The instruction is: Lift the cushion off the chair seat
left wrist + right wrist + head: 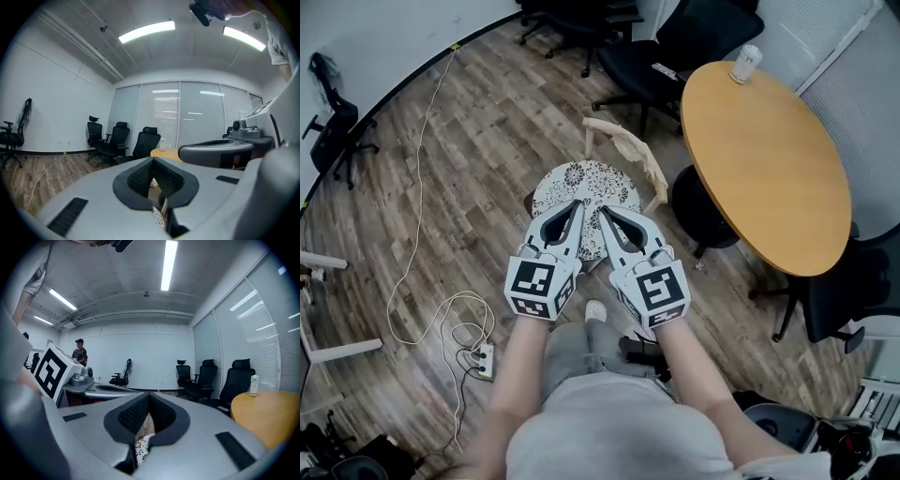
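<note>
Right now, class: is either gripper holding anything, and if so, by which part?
Nothing is held. The left gripper and the right gripper are both shut and empty, over the near edge of the patterned cushion.

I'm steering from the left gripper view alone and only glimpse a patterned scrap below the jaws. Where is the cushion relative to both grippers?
Observer: In the head view the round patterned cushion lies straight ahead. The tips of the left gripper and right gripper are side by side over its near edge. I cannot tell whether they touch it.
Operator: Is the right one holding anything?
Observer: No. The right gripper view shows its jaws together with nothing between them.
Operator: Which side is the chair's back on?
Observer: The wooden backrest stands at the cushion's far right, towards the round table.
</note>
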